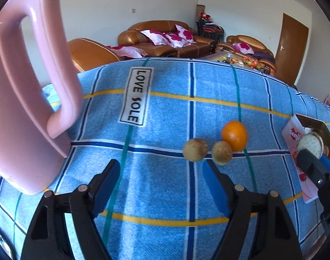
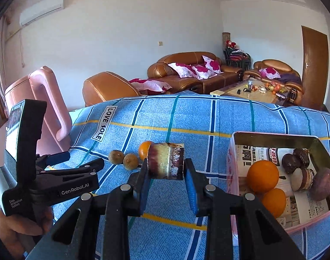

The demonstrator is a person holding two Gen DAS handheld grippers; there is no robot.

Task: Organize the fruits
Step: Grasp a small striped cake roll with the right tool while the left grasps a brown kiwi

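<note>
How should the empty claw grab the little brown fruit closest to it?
Grip the nearer small brown fruit around its round middle, coming down from above and from the near side. It nearly touches the orange behind it and sits beside the other brown fruit, so one finger should slip into the gap between the two brown fruits. The left claw is open and empty.

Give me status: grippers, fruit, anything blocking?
Right gripper shut on fruit chunk. Left gripper open, empty. Orange, two brown fruits loose on cloth. Tin unobstructed.
</note>
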